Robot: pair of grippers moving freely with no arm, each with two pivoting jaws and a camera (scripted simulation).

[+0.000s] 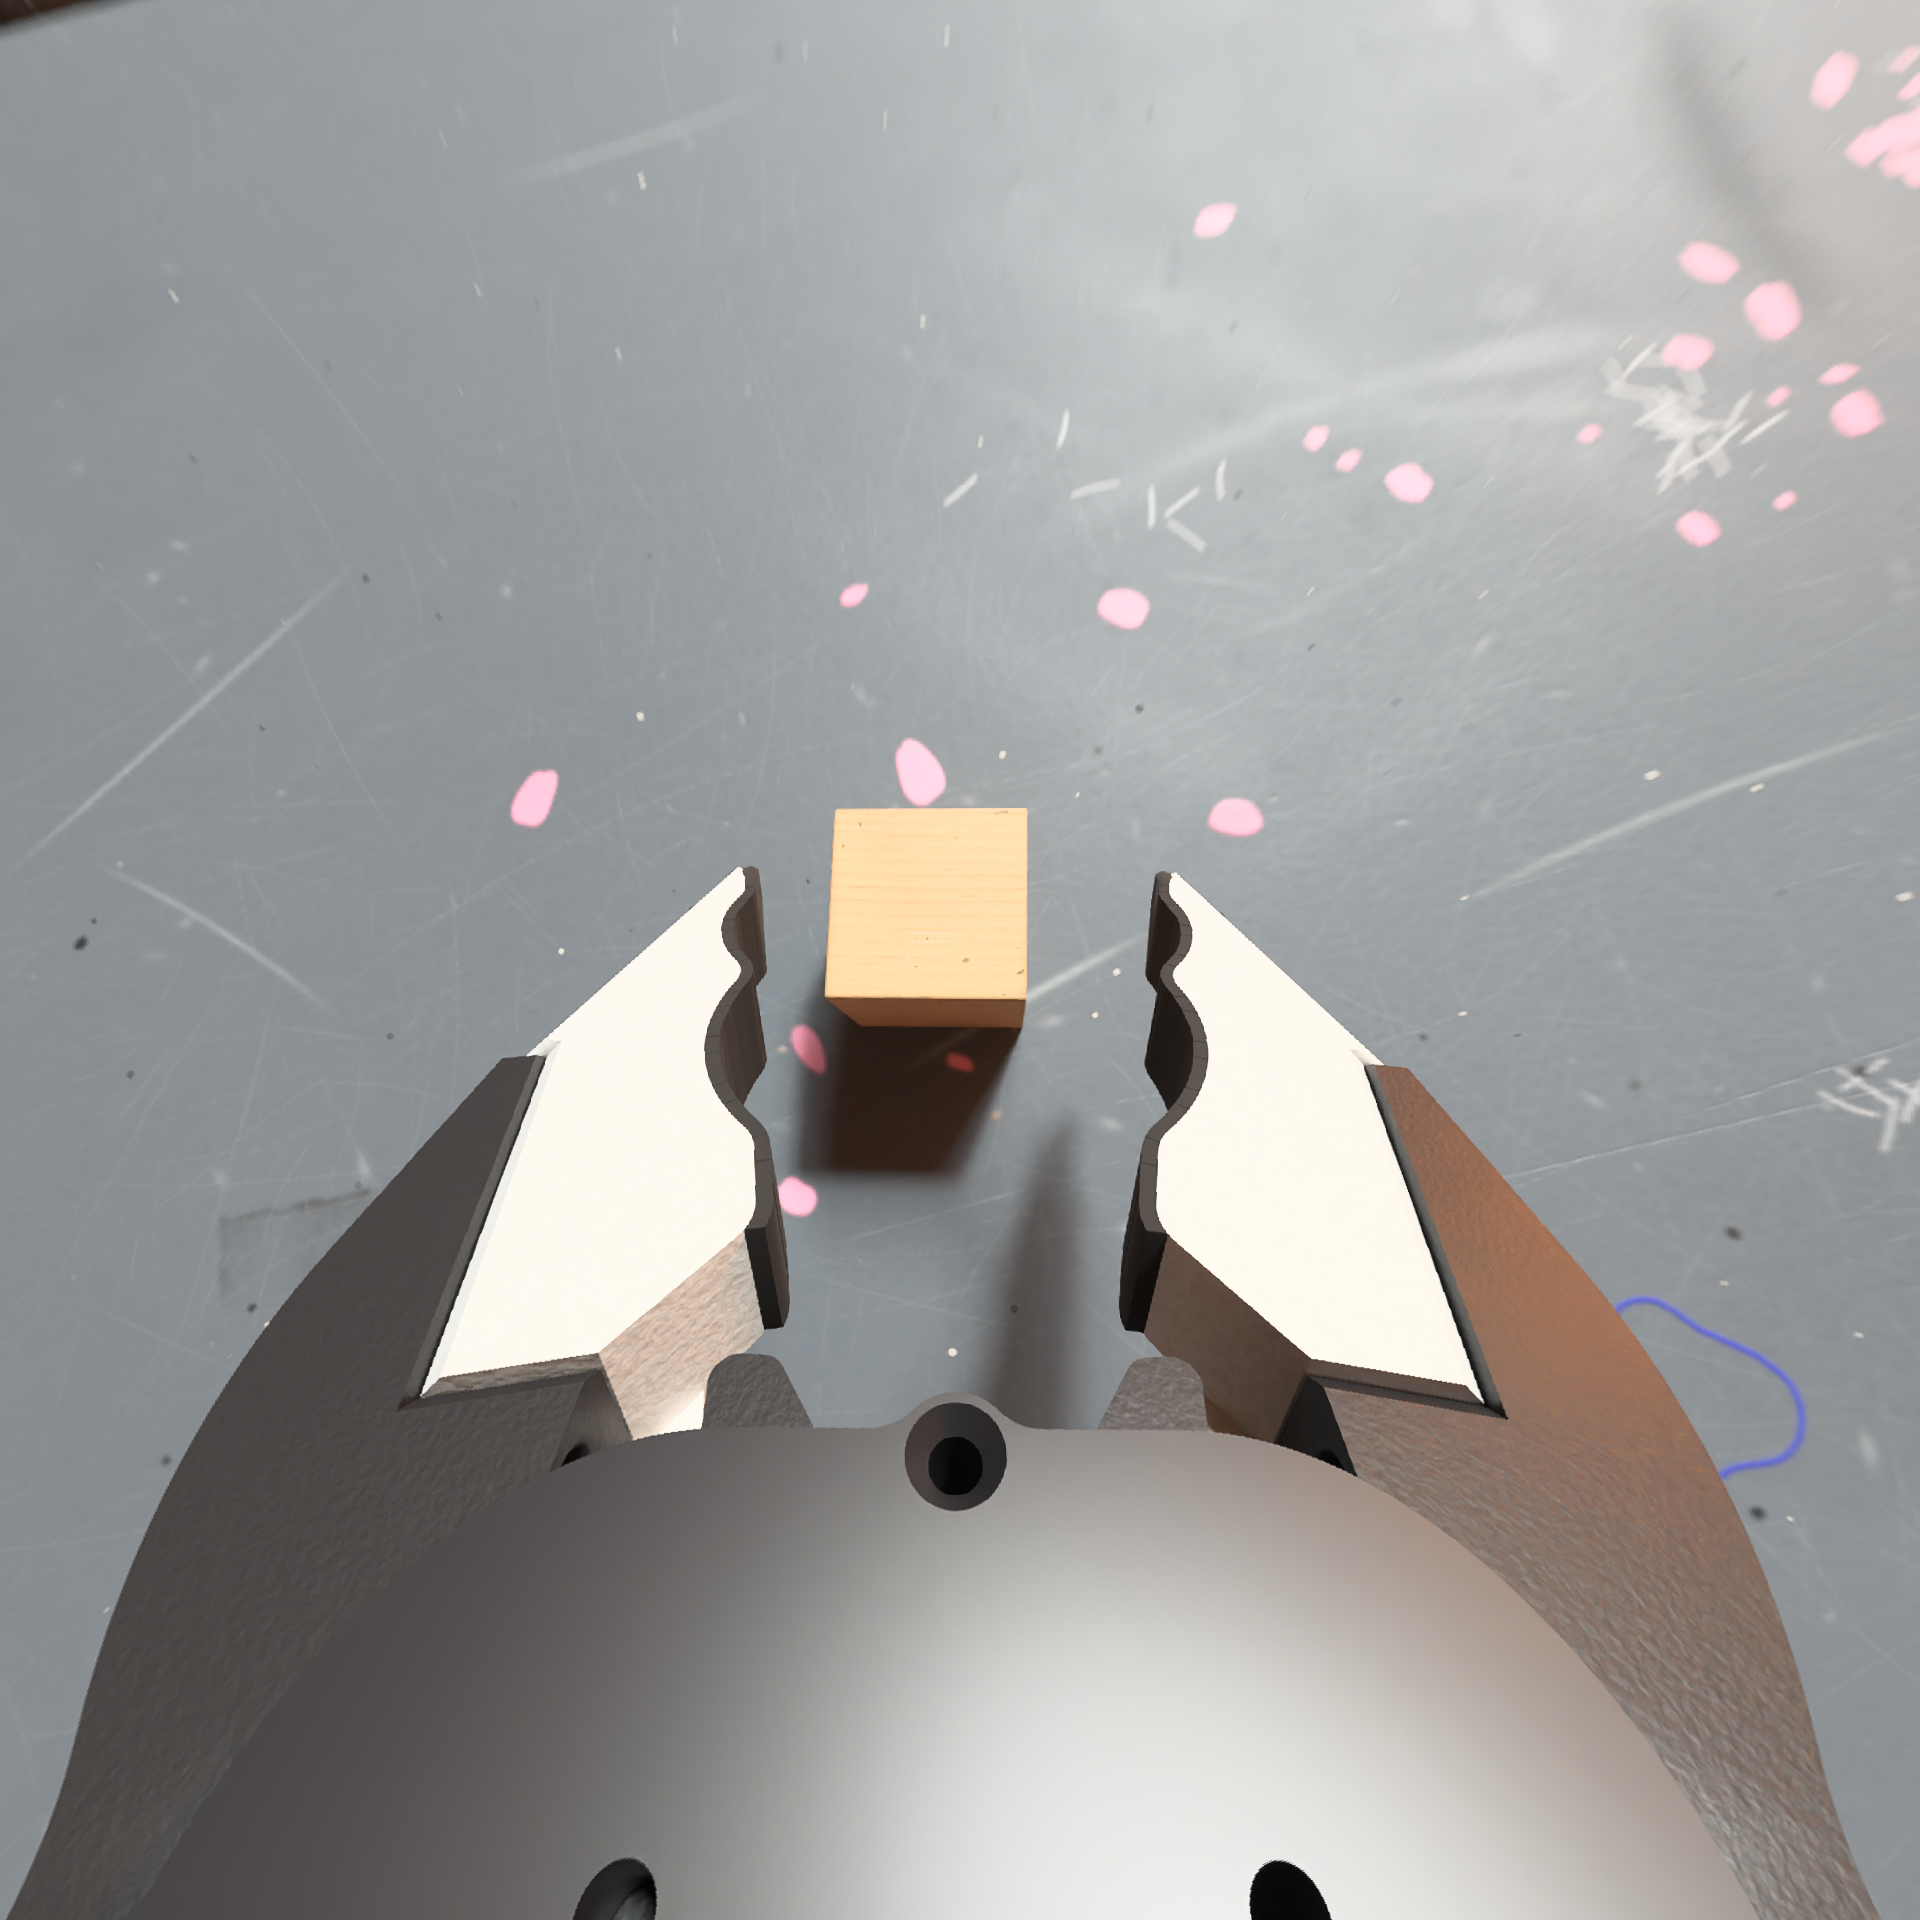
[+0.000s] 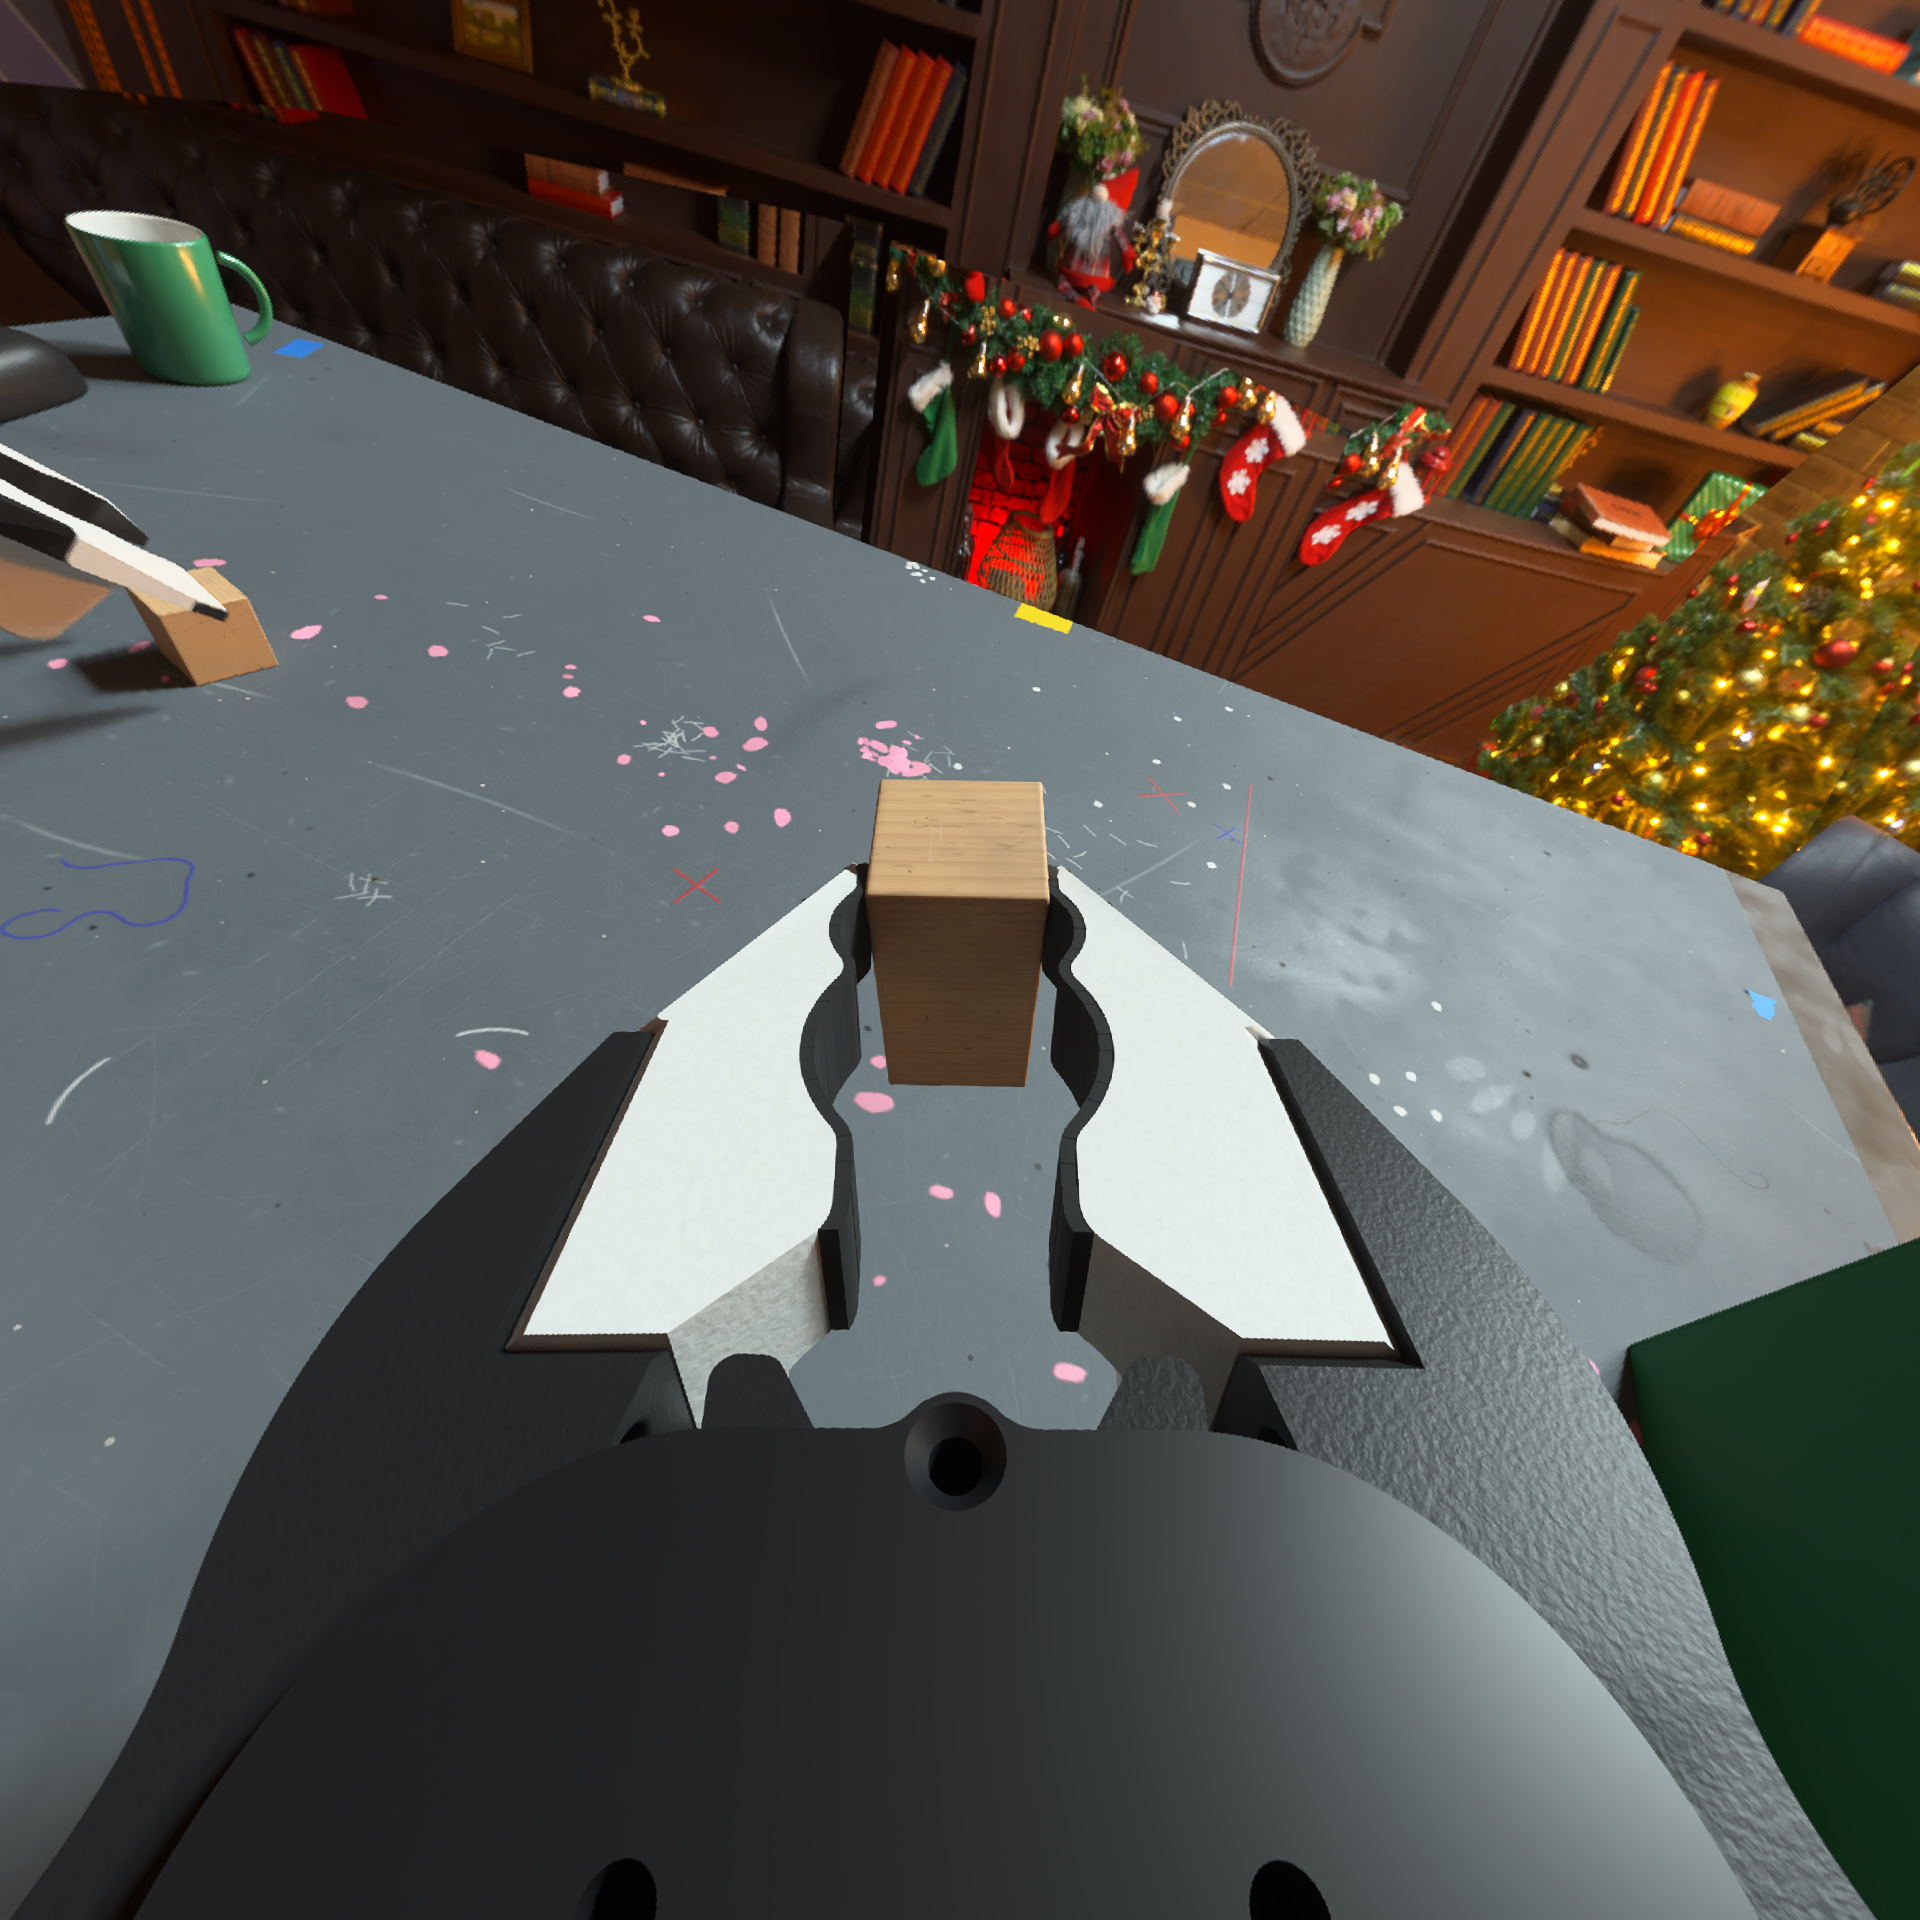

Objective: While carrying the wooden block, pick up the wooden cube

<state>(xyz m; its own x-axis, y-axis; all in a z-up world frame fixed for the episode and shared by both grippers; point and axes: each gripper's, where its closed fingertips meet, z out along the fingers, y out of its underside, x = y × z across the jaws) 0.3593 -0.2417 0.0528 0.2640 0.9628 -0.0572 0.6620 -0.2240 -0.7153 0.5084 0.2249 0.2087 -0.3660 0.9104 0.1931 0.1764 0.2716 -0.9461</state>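
In the left wrist view a light wooden cube sits on the grey table. My left gripper is open above it, one finger on each side of the cube, not touching it. In the right wrist view my right gripper is shut on a taller wooden block and holds it above the table. The cube and the left gripper's fingers also show at the far left of the right wrist view.
A green mug stands at the table's far left corner. A dark green object lies at the right edge. The table's far edge borders a dark sofa and shelves. Pink paint spots mark the tabletop.
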